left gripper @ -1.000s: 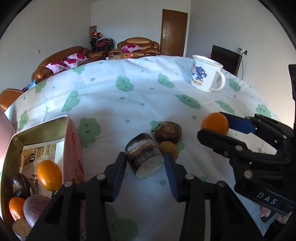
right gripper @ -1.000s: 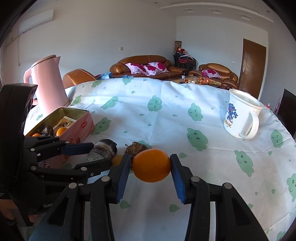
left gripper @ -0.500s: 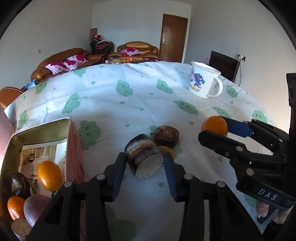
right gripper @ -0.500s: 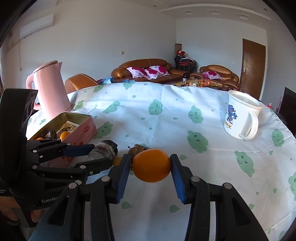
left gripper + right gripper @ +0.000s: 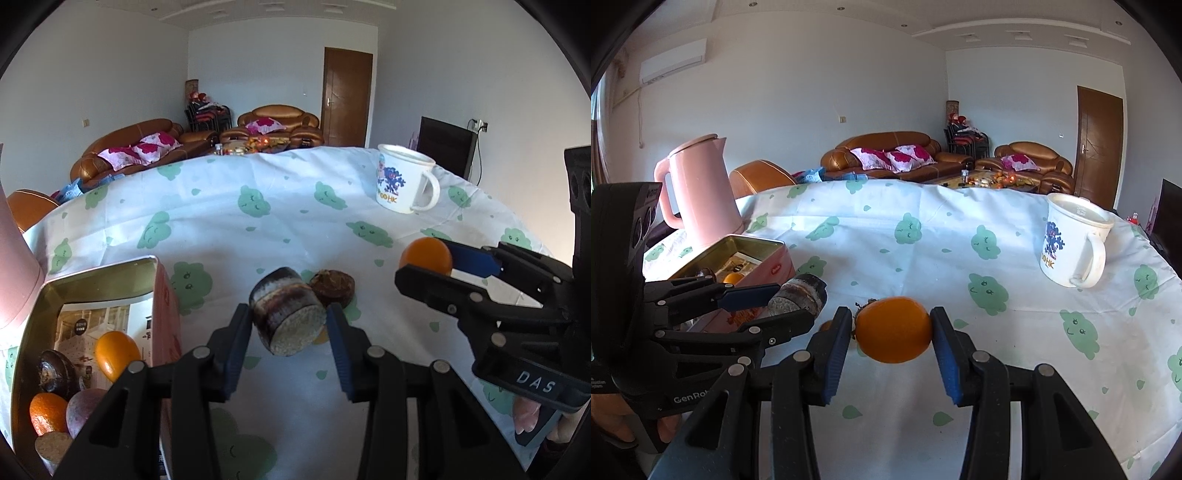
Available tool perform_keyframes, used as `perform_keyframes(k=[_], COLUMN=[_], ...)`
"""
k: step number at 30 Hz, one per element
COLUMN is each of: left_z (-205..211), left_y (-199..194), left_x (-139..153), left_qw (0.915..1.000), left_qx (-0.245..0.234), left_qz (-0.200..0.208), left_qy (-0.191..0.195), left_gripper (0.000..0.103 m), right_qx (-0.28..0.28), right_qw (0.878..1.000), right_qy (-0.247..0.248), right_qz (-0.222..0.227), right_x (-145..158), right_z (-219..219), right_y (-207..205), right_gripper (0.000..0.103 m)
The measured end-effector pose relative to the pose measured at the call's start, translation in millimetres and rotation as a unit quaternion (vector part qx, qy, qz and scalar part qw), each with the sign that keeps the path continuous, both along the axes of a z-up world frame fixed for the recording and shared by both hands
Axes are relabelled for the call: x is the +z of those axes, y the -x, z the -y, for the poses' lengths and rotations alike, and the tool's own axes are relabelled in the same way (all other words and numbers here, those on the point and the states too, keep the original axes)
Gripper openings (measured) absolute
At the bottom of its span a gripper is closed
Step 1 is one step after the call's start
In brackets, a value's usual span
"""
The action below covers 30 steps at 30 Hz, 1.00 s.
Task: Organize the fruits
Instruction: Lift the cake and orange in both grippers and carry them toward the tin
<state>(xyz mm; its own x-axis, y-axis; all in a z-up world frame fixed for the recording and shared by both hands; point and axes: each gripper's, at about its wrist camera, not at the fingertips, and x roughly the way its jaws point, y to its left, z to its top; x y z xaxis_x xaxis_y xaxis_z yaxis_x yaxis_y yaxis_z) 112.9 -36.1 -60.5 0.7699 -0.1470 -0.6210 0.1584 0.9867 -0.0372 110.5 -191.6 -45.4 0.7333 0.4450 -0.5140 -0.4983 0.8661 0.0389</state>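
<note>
A worktop (image 5: 923,236) draped in a white cloth printed with green cloud faces is filling the foreground of a sunlit living room, where brown leather sofas (image 5: 886,151) with pink cushions are lining the far wall beside a dark wooden door (image 5: 1100,144). The left gripper (image 5: 290,325) is clamping a dark, cut-ended round fruit (image 5: 286,312) between its blue pads and holding it clear of the cloth, while the right gripper (image 5: 892,332) is pinching an orange (image 5: 893,329) in the same partly closed hold. Compared with a second earlier, both grippers are sitting higher and tilting up, so more wall and ceiling are showing and the held fruits are standing further off the cloth; the left gripper's pads have drawn in slightly onto the dark fruit. Beneath them, near the worktop's middle, a brown wrinkled fruit (image 5: 332,287) is lying on the cloth with a small orange piece (image 5: 322,336) partly hidden behind the left gripper's finger. At the worktop's left edge an open pink tin (image 5: 164,306) is holding oranges (image 5: 116,350) and dark fruits (image 5: 55,371), with a pink kettle (image 5: 701,192) standing just behind it. A white printed mug (image 5: 1071,245) is standing well apart towards the right edge. Each gripper is crossing into the other's view, blocking part of the cloth.
</note>
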Motion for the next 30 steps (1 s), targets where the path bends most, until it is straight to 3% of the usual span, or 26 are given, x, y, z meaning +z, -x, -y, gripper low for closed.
perform_keyframes(k=[30], left_z=[1], left_y=[20], left_x=[13], left_qw=[0.9977], left_qx=[0.013], left_qz=[0.065], left_qy=[-0.014], left_gripper=[0.043], right_qx=[0.012], right_qw=[0.999], right_qy=[-0.023], right_qz=[0.039], right_x=[7], right_z=[6], right_y=[13], right_gripper=[0.046])
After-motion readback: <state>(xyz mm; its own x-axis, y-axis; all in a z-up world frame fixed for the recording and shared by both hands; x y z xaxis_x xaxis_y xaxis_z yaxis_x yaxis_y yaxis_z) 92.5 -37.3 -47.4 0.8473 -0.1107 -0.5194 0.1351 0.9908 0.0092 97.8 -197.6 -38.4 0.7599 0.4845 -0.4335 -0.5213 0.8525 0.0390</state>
